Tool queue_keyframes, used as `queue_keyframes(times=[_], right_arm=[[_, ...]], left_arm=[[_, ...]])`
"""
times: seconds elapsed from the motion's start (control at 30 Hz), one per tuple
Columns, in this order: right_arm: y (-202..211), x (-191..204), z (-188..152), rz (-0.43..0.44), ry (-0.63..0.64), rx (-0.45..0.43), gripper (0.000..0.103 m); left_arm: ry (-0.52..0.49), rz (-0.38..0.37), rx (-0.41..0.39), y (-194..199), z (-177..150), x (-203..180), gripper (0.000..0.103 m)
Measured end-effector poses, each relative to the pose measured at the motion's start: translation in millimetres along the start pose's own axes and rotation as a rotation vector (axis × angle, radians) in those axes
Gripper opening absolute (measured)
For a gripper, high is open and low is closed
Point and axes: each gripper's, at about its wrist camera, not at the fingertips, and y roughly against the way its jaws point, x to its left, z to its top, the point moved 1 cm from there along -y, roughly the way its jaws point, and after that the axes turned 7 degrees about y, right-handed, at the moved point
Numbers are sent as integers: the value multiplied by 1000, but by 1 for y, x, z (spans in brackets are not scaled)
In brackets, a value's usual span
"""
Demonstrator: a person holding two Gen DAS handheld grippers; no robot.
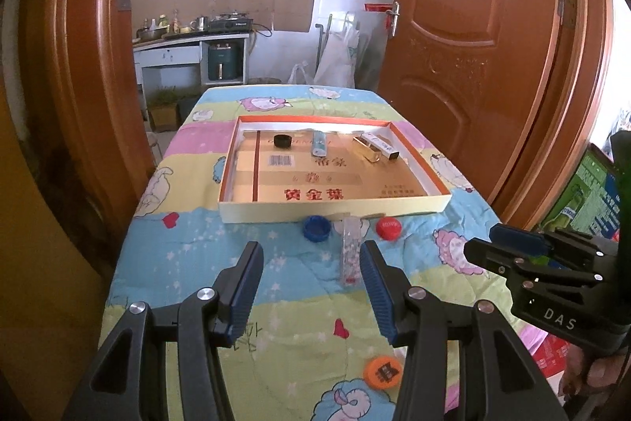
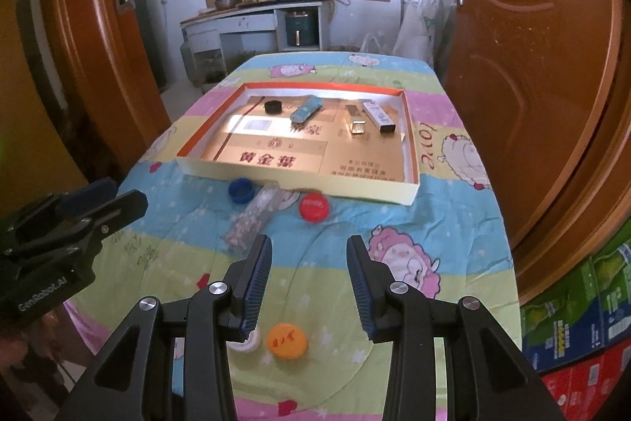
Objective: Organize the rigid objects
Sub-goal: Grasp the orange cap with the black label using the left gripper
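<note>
A shallow cardboard box lid [image 1: 335, 210] [image 2: 295, 184] lies on the quilt-covered table. Inside it are a black cap [image 1: 283, 141] [image 2: 273, 107], a blue lighter [image 1: 319, 144] [image 2: 305, 109], a gold lighter [image 1: 366, 148] [image 2: 356, 121] and a white-and-black lighter [image 1: 381, 146] [image 2: 378, 116]. In front of the lid lie a blue cap [image 1: 316, 227] [image 2: 241, 190], a clear glittery lighter [image 1: 350, 250] [image 2: 254, 217] and a red cap [image 1: 388, 227] [image 2: 314, 206]. An orange cap [image 1: 382, 373] [image 2: 287, 340] and a white cap [image 2: 247, 342] lie nearer. My left gripper [image 1: 311, 255] is open and empty, its right finger beside the clear lighter. My right gripper [image 2: 309, 247] is open and empty above the quilt.
The table [image 2: 465, 208] is narrow, with orange wooden doors [image 1: 473, 66] [image 2: 532, 66] on both sides. Stacked cartons [image 2: 583, 318] stand on the floor at the right. A kitchen counter [image 1: 189, 42] is far behind.
</note>
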Motion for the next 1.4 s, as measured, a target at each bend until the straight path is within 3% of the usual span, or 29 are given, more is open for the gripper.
queue_keyframes(times=[0.3, 0.43, 0.73, 1.13, 1.23, 1.3, 1.4], right_arm=[[1, 5, -16, -3, 9, 7, 41], [-2, 7, -23, 2, 6, 13, 41], [-10, 4, -37, 28, -10, 36, 42], [-16, -6, -45, 39, -49, 50, 46], [-18, -4, -49, 43, -31, 51, 46], [-20, -1, -54, 44, 2, 54, 46], [-23, 5, -65, 51, 52, 65, 46]], left_arm=[[-33, 2, 8, 4, -26, 0, 51], [-41, -28, 35, 0, -45, -1, 51], [-165, -127, 74, -5, -86, -28, 51], [-196, -114, 123, -30, -107, -30, 51], [-193, -102, 113, -30, -107, -28, 43], [-177, -89, 106, -31, -105, -22, 31], [-141, -82, 101, -31, -101, -13, 31]])
